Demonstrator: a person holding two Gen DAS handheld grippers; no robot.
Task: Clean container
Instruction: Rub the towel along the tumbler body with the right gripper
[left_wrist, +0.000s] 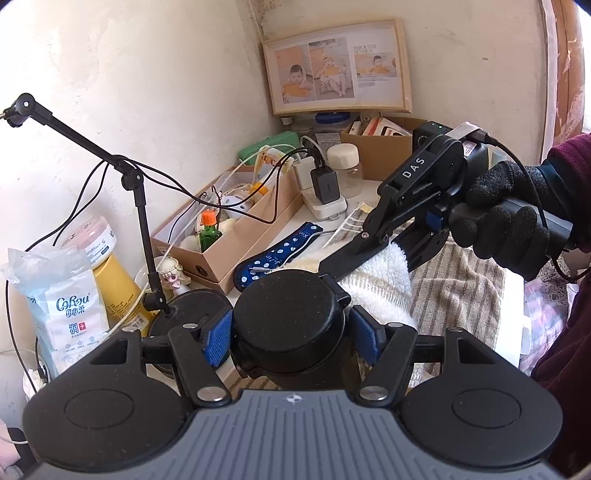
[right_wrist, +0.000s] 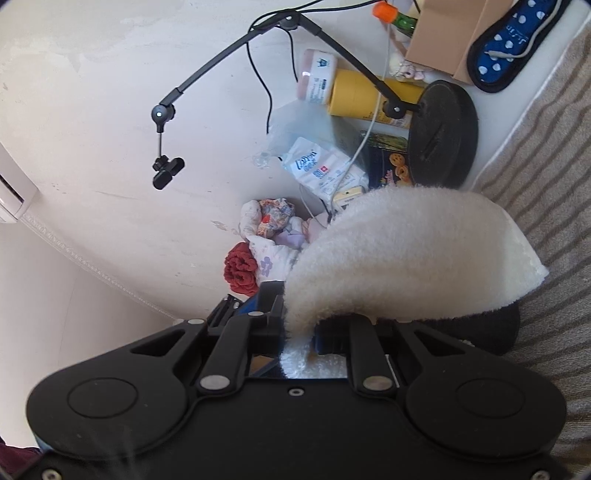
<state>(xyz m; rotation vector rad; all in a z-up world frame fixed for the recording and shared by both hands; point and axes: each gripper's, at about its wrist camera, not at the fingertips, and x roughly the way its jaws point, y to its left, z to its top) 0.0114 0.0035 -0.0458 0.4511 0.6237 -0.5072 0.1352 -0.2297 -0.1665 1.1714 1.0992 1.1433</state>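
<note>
The round black lidded container stands upright on the striped brown-and-beige cloth covering the surface, clenched at its sides between the blue-padded fingers of the left tongs. Just beside it on its right, the right tongs grasp a fluffy cream-white towel, which drapes against the container's side. Behind stand a black boom stand with a round base, an open cardboard box of clutter and a white tissue pack.
</note>
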